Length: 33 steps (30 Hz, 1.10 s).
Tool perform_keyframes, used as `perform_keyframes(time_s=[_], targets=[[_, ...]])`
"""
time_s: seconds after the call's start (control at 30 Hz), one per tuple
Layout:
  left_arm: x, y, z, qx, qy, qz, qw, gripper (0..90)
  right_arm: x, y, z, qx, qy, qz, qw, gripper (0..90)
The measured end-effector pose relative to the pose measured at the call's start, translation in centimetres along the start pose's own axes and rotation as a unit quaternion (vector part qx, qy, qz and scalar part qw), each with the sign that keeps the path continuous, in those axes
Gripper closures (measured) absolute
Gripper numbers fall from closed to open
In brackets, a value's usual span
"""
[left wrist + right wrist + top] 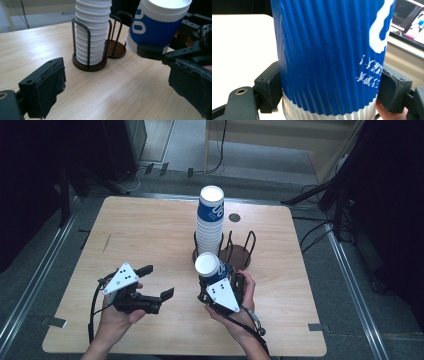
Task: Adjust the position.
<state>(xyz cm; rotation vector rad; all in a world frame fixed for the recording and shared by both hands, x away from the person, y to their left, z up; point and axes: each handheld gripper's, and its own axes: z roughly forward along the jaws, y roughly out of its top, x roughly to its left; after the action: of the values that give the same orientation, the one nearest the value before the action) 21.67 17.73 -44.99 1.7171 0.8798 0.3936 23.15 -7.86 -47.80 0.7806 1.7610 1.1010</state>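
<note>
A blue and white ribbed paper cup (210, 268) is tilted, its flat white end up, just above the table near the rack. My right gripper (218, 281) is shut on it, and in the right gripper view the pads (270, 85) press on both sides of the cup (327, 55). A tall stack of the same cups (210, 217) stands in the left ring of a dark wire rack (240, 254). My left gripper (157, 281) is open and holds nothing, to the left of the held cup. Ahead of its jaws I see the stack (92, 32) and the held cup (155, 25).
The rack's right ring (117, 47) holds nothing. The wooden table (145, 230) has a small round hole (234, 217) near its back edge. Dark stands and cables lie on the floor around the table.
</note>
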Motion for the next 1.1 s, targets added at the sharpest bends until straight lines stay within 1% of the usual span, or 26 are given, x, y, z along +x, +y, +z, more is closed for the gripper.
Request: perform_keyframes(time_s=[0.03,0.07,0.1,0.13,0.2,0.23,0.27,0.3,0.33,0.37,0.47,0.53,0.57,0.63,0.67,0.7,0.77,0.83,0.87,0.9,0.93,0.97,1.0,1.03,1.07,1.1], targets=[[-0.1,0.0,0.1,0.001,-0.002,0.000,1.0000,1.5,0.3,-0.1,-0.1,-0.003,-0.001,-0.018,0.9998,19.4],[-0.2,0.0,0.2,0.003,-0.004,0.002,1.0000,1.5,0.5,-0.1,-0.1,-0.003,-0.005,-0.027,0.9996,19.4],[-0.5,0.0,0.4,0.007,-0.007,0.007,0.9999,1.5,0.7,-0.1,-0.1,-0.004,-0.006,-0.033,0.9994,19.5],[-0.5,0.0,0.4,0.007,-0.007,0.007,0.9999,1.5,0.7,-0.1,-0.1,-0.004,-0.006,-0.033,0.9994,19.5],[-0.7,0.0,0.5,0.010,-0.012,0.009,0.9998,1.5,1.0,-0.2,-0.1,-0.005,-0.009,-0.048,0.9988,19.5],[-0.7,0.1,0.5,0.011,-0.014,0.011,0.9998,1.6,1.3,-0.2,-0.2,-0.007,-0.012,-0.063,0.9979,19.5],[-0.8,0.1,0.5,0.011,-0.015,0.012,0.9998,1.6,1.4,-0.2,-0.2,-0.008,-0.014,-0.072,0.9973,19.6],[-0.9,0.2,0.5,0.010,-0.016,0.013,0.9997,1.6,1.4,-0.2,-0.2,-0.008,-0.014,-0.072,0.9973,19.6],[-1.1,0.3,0.5,0.007,-0.015,0.016,0.9997,4.2,1.7,-0.3,-0.3,-0.010,-0.018,-0.088,0.9959,19.7],[-1.1,0.3,0.5,0.007,-0.015,0.016,0.9997,4.3,1.7,-0.3,-0.3,-0.010,-0.018,-0.088,0.9959,19.7],[-1.3,0.3,0.4,0.005,-0.018,0.021,0.9996,4.3,2.0,-0.2,-0.3,-0.014,-0.021,-0.107,0.9939,19.8],[-1.4,0.3,0.4,0.005,-0.016,0.023,0.9996,5.3,2.2,-0.1,-0.3,-0.015,-0.025,-0.125,0.9918,19.9],[-1.4,0.3,0.4,0.005,-0.016,0.023,0.9996,5.3,2.3,-0.1,-0.4,-0.015,-0.025,-0.130,0.9911,19.9],[-1.5,0.3,0.5,0.004,-0.018,0.029,0.9994,5.4,2.4,-0.1,-0.4,-0.015,-0.028,-0.133,0.9906,19.9],[-1.6,0.3,0.5,0.003,-0.016,0.030,0.9994,6.1,2.6,0.0,-0.4,-0.014,-0.027,-0.146,0.9889,19.9],[-1.7,0.3,0.5,0.003,-0.017,0.033,0.9993,6.1,2.6,0.0,-0.4,-0.014,-0.027,-0.146,0.9889,19.9],[-1.8,0.3,0.5,0.001,-0.019,0.038,0.9991,6.5,2.9,0.1,-0.5,-0.013,-0.027,-0.162,0.9863,19.9],[-1.9,0.2,0.6,0.000,-0.017,0.046,0.9988,6.7,3.1,0.1,-0.5,-0.014,-0.025,-0.170,0.9851,19.9],[-2.0,0.2,0.6,-0.001,-0.019,0.047,0.9987,6.7,3.2,0.1,-0.6,-0.013,-0.025,-0.175,0.9841,19.9],[-2.0,0.2,0.6,-0.001,-0.019,0.047,0.9987,7.0,3.3,0.1,-0.6,-0.013,-0.026,-0.179,0.9834,19.9],[-2.1,0.1,0.7,-0.003,-0.019,0.052,0.9985,7.3,3.4,0.1,-0.6,-0.013,-0.025,-0.182,0.9828,19.9],[-2.1,0.1,0.7,-0.003,-0.019,0.052,0.9985,7.3,3.4,0.1,-0.6,-0.013,-0.025,-0.182,0.9828,19.9],[-2.1,0.1,0.7,-0.003,-0.020,0.054,0.9983,7.3,3.5,0.2,-0.6,-0.014,-0.022,-0.189,0.9817,19.9],[-2.2,0.1,0.7,-0.003,-0.021,0.056,0.9982,7.3,3.6,0.2,-0.7,-0.015,-0.021,-0.190,0.9814,19.9],[-2.3,0.1,0.7,-0.003,-0.019,0.063,0.9978,7.6,3.6,0.3,-0.7,-0.017,-0.020,-0.193,0.9808,19.9],[-2.3,0.1,0.7,-0.003,-0.019,0.063,0.9978,9.0,3.6,0.3,-0.7,-0.017,-0.020,-0.193,0.9808,19.9]])
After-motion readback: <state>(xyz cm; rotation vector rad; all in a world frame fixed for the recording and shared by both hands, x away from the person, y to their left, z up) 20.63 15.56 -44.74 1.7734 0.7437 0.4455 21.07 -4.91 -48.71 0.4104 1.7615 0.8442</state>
